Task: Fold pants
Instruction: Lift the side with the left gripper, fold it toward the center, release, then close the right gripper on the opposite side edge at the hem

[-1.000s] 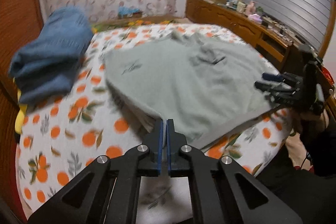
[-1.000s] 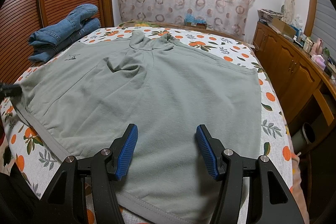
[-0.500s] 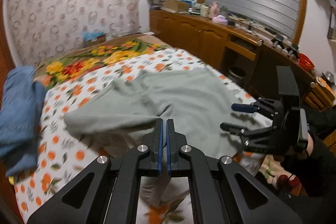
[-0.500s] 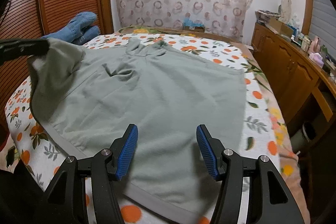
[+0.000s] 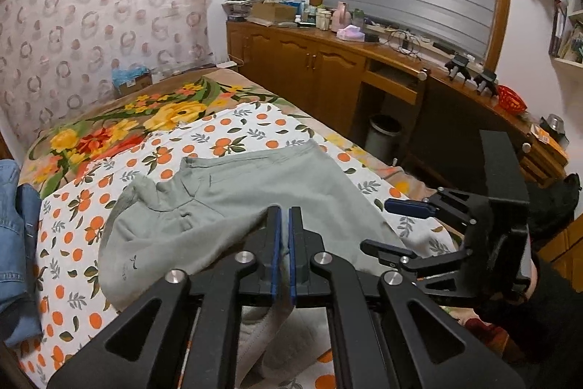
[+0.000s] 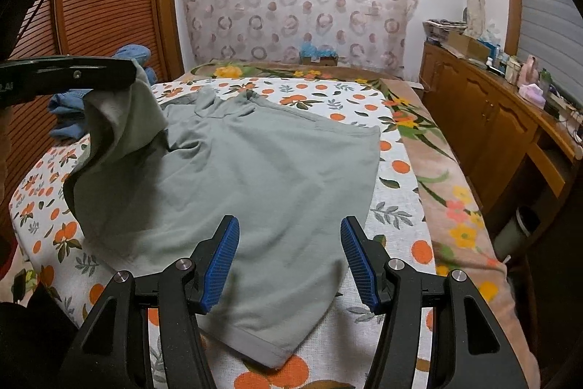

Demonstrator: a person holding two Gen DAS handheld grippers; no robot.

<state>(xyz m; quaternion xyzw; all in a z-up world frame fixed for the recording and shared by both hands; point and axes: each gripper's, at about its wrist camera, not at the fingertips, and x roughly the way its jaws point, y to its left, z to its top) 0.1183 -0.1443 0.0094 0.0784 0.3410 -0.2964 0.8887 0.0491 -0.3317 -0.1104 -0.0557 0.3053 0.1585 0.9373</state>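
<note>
First fold barely started: left gripper jaws clamp the pants edge, lifted off the bed, right gripper jaws wide, empty.

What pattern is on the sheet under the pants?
White sheet printed with oranges and green leaves, clearest in the right wrist view around the grey-green pants.

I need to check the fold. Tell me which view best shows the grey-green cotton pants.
The right wrist view: the grey-green cotton pants lie almost whole, one edge lifted by the left gripper. In the left wrist view that gripper covers their near part.
</note>
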